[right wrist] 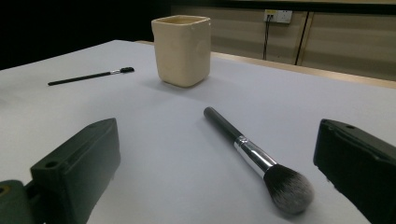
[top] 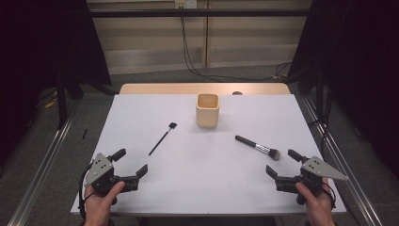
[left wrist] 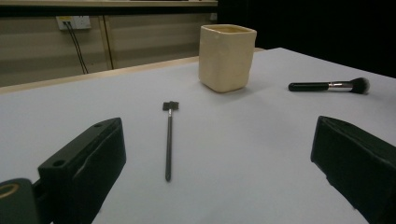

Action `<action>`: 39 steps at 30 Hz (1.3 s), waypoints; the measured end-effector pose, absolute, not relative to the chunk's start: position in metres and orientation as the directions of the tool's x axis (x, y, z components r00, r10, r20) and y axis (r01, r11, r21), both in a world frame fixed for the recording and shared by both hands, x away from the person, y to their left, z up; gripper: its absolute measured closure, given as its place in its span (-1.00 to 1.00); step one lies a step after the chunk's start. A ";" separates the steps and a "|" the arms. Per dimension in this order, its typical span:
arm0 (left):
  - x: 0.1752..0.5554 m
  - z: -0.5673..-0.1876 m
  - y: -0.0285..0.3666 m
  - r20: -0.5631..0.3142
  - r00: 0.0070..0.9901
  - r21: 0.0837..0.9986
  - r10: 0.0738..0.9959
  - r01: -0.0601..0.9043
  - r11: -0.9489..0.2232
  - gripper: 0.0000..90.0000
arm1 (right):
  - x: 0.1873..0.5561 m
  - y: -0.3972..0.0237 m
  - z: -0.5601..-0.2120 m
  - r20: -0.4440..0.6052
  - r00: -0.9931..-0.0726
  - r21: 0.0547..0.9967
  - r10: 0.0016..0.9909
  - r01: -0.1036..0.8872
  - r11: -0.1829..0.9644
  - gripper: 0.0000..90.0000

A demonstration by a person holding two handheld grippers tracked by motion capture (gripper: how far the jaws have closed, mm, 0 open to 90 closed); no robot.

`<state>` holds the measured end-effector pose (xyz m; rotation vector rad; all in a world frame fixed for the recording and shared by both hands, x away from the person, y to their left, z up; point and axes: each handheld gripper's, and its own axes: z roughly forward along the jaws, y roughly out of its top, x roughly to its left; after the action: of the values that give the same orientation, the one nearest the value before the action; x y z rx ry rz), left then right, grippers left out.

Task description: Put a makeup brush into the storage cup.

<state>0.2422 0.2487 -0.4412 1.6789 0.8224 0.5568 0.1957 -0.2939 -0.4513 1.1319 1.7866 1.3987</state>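
Black powder brush (top: 258, 147) near open right claw (top: 283, 164)

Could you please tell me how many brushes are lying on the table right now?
2. The thin brush lies left of the cup, ahead of the left gripper. The powder brush lies right of the cup, near the right gripper. The cup's inside may hide more.

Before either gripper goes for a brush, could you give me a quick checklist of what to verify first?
1. Left gripper jaws open, nothing between them: ok.
2. Right gripper jaws open, nothing between them: ok.
3. Thin brush lying flat, free of other things: ok.
4. Powder brush lying flat, bristles toward the right gripper: ok.
5. Cream cup upright, mouth open: ok.
6. Cup empty inside: cannot tell.
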 end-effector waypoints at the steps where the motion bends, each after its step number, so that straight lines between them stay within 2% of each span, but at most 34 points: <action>1: 0.242 -0.441 0.248 -0.053 0.646 0.964 0.762 0.232 -0.129 -0.93 | 0.196 -0.294 -0.451 0.047 -0.458 0.962 0.888 0.259 0.083 -1.00; 19: 0.246 -0.437 0.248 -0.062 0.635 0.956 0.770 0.260 -0.138 -0.92 | 0.199 -0.294 -0.453 0.075 -0.464 0.958 0.883 0.278 0.065 -1.00; 39: 0.275 -0.416 0.233 -0.034 0.653 0.955 0.756 0.244 -0.167 -0.91 | 0.198 -0.291 -0.452 0.074 -0.475 0.957 0.877 0.280 0.071 -0.99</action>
<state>0.2750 0.2326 -0.4165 1.7239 0.8156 0.5564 0.1981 -0.2914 -0.4522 1.1475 1.8095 1.4208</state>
